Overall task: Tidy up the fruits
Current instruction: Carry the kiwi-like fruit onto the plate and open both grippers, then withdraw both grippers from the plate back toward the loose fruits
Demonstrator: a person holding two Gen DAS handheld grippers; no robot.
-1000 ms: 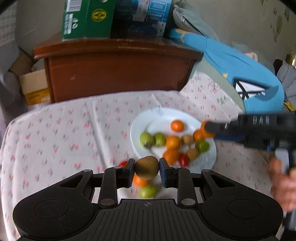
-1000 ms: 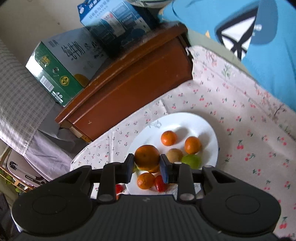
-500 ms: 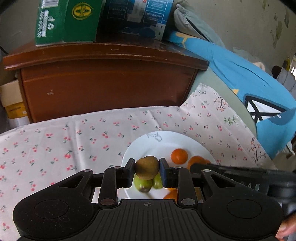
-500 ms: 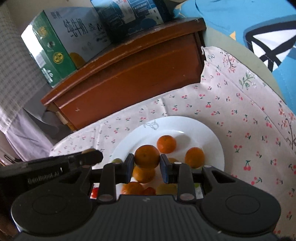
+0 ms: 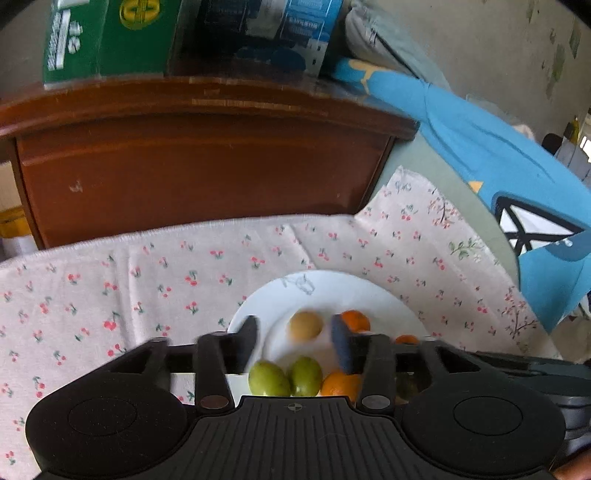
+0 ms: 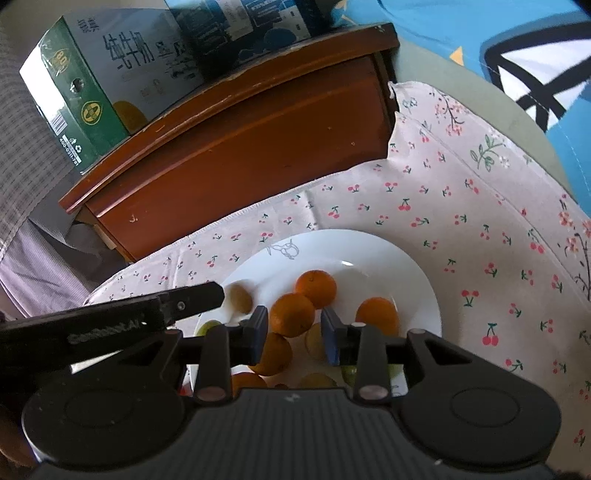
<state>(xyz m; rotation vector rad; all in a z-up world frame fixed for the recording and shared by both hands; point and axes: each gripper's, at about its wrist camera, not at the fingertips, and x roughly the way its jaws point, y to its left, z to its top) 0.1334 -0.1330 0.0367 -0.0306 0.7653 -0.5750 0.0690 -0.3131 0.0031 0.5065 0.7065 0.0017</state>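
Observation:
A white plate [image 5: 332, 282] [image 6: 406, 266] on the cherry-print cloth holds several oranges, two green fruits [image 5: 267, 378] and brownish kiwis. My left gripper [image 5: 295, 345] hangs over the plate's near left part. Its jaws are opening, and a brown kiwi [image 5: 306, 325] [image 6: 240, 297] lies loose between them with gaps on both sides. My right gripper [image 6: 293, 334] is over the plate's middle, jaws opening. An orange [image 6: 291, 314] sits between its pads, and the right pad stands clear of it. One left finger [image 6: 192, 299] reaches in from the left in the right wrist view.
A brown wooden cabinet [image 5: 207, 166] [image 6: 258, 140] stands just behind the table, with a green carton [image 6: 85, 85] and a blue carton [image 5: 266, 33] on top. Blue fabric [image 5: 498, 162] lies at the right. The tablecloth [image 5: 110, 288] spreads left of the plate.
Both grippers came in over the plate. The left jaws spread and let go of the kiwi, which now sits lower on the plate. The right jaws parted slightly around the orange.

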